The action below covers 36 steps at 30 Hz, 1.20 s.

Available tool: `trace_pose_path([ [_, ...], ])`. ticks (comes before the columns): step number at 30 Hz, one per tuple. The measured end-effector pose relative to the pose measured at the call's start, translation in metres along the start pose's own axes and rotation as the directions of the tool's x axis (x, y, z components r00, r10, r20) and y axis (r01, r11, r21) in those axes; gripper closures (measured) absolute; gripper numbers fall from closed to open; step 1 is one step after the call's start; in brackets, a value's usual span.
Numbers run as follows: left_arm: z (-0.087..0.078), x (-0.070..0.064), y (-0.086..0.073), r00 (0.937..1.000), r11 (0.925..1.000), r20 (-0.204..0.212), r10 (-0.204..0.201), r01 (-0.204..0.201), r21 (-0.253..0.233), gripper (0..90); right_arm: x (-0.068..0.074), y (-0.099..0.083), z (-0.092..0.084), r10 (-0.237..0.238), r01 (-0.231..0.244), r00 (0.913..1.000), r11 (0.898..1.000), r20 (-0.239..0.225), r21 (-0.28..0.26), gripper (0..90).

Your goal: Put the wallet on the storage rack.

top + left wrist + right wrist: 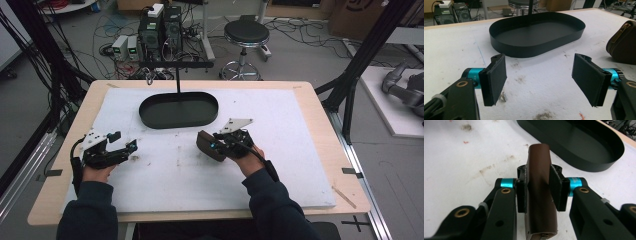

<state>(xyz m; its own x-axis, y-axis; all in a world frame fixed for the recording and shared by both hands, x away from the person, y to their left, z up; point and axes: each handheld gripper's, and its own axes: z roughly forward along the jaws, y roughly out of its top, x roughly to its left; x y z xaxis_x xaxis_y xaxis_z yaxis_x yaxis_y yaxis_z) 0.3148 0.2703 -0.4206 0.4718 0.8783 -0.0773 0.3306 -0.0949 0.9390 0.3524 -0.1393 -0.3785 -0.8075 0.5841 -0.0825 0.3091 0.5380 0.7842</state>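
Right claw (537,187): clamped on brown pouch (539,195).
Left claw (541,82): wide, empty.
Black tray (150,116): upper centre, beyond pouch, nearer right claw.

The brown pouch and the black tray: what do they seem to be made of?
The brown pouch looks like smooth leather or imitation leather: a soft sheen, with a brass-coloured zip in the left gripper view. The black tray looks like thin sheet metal with a matte dark coat, judging by its crisp wall.

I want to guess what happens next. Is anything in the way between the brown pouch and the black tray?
Nothing visible is. The right hand-held gripper is shut on the brown pouch, and only bare white mat lies between it and the black tray. The tray's thin upright post stands at its far side.
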Motion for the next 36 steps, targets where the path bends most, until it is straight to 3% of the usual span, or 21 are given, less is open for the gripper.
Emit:
trace_pose_path([
  [6, 0.000, -0.001, 0.000, 1.0000, 1.0000, 0.000, 0.000, 0.000, 0.000, 27.7, -0.003, -0.005, 0.000, 0.008, -0.008, 1.0000, 1.000, -0.006, -0.004, 61.4],
  [14, 0.001, -0.001, 0.000, 1.0000, 1.0000, 0.001, -0.001, 0.001, 0.001, 27.7, -0.006, -0.009, -0.001, 0.020, -0.020, 0.9996, 0.999, -0.018, -0.029, 46.4],
  [19, 0.001, -0.001, 0.000, 1.0000, 1.0000, 0.003, -0.001, 0.001, 0.001, 27.7, -0.004, -0.013, 0.006, -0.001, 0.000, 0.9993, 1.000, -0.037, -0.012, 37.1],
  [22, 0.001, -0.002, 0.000, 1.0000, 1.0000, 0.003, -0.001, 0.001, 0.001, 27.7, -0.003, -0.017, 0.014, 0.005, -0.005, 0.9988, 1.000, -0.048, 0.015, 38.1],
  [24, 0.001, -0.002, 0.000, 1.0000, 1.0000, 0.005, -0.001, 0.001, 0.001, 27.7, -0.005, -0.020, 0.021, 0.033, -0.031, 0.9969, 0.999, -0.071, 0.036, 51.2],
  [25, 0.001, -0.002, 0.000, 1.0000, 1.0000, 0.004, 0.001, -0.001, 0.002, 27.7, -0.008, -0.021, 0.022, 0.043, -0.040, 0.9953, 0.999, -0.087, 0.037, 63.4],
  [30, 0.001, -0.001, 0.000, 1.0000, 1.0000, 0.008, 0.003, -0.003, 0.004, 27.7, -0.014, -0.017, 0.022, 0.076, -0.078, 0.9922, 0.997, -0.099, -0.013, 65.5],
  [36, 0.002, -0.001, 0.000, 0.9999, 1.0000, 0.016, 0.003, -0.003, 0.002, 27.7, -0.037, 0.000, 0.030, 0.158, -0.166, 0.9828, 0.983, -0.096, -0.080, 65.5],
])
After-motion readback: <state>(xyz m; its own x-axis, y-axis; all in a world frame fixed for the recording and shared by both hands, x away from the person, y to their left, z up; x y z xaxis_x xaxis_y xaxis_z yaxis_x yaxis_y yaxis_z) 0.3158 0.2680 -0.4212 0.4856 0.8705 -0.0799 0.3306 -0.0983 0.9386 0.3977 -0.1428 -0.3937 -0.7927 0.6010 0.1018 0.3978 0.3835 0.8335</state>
